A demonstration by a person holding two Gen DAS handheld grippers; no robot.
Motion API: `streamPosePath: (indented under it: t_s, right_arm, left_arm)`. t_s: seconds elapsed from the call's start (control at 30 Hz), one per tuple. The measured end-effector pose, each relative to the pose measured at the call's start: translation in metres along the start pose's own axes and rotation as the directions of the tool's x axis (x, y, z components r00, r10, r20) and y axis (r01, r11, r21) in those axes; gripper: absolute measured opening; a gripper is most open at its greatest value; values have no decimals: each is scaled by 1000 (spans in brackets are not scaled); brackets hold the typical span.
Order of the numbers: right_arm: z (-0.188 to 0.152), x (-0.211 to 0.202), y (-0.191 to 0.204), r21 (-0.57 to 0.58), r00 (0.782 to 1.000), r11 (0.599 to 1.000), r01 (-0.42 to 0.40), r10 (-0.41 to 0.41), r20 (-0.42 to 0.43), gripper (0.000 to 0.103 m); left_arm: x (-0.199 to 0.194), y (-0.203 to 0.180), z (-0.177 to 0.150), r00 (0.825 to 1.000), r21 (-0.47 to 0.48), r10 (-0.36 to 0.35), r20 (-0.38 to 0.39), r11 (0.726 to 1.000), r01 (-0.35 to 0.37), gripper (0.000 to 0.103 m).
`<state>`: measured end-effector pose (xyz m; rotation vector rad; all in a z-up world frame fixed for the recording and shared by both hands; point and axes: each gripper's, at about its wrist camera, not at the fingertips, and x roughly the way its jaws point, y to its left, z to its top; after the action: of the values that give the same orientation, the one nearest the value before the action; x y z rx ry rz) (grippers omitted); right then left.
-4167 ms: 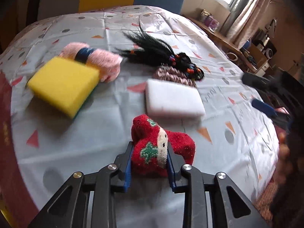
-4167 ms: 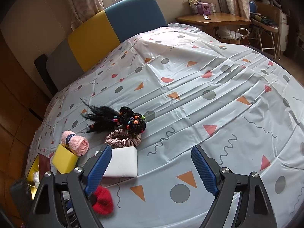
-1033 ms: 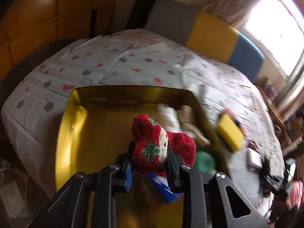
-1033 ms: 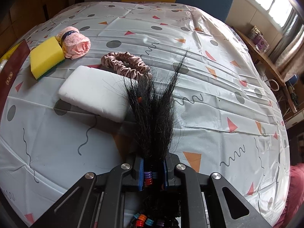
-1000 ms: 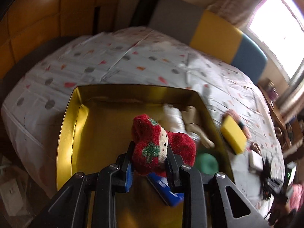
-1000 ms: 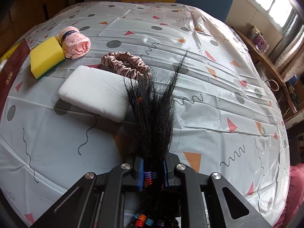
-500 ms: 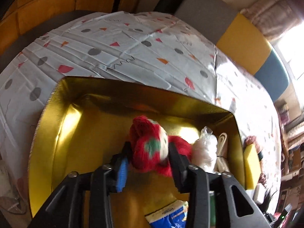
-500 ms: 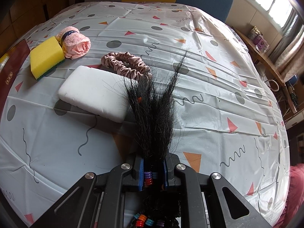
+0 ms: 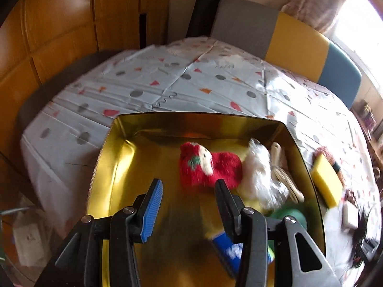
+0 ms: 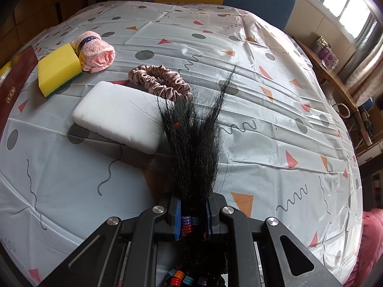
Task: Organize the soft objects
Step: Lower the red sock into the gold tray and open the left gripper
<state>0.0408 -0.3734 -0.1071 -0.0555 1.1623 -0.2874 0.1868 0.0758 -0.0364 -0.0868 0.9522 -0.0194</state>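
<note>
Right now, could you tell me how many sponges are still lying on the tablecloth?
2. The yellow sponge lies at the left, against the pink towel. The white sponge lies nearer the middle, beside the scrunchie, partly behind the held hairpiece.

black grippers [image 9: 188, 202], blue pads [image 9: 152, 209], silver screws

— What lies behind the counter?

— A padded bench back in grey, yellow and blue panels [image 9: 296, 40], beside orange wooden wall panelling [image 9: 59, 24].

— And the light?

— Daylight through a bright window [image 10: 340, 4] (curtained), above a wooden side shelf [image 10: 332, 71].
</note>
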Motion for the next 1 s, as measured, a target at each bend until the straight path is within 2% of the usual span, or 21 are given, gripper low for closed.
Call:
streamPosePath:
  t_s: [0.23, 0.43, 1.0]
  right_arm:
    - [-1, 0, 2, -18, 1000, 1000, 15, -15, 6, 17]
    - [-1, 0, 3, -25, 1000, 999, 22, -22, 9, 17]
    - [-1, -1, 4, -24, 999, 999, 38, -38, 9, 14]
  left_arm:
    - [-36, -16, -34, 999, 51, -5, 49, 999, 3, 45]
    - [-49, -27, -51, 998, 78, -3, 70, 997, -3, 46]
    - [-71, -18, -68, 995, 81, -4, 100, 997, -4, 46]
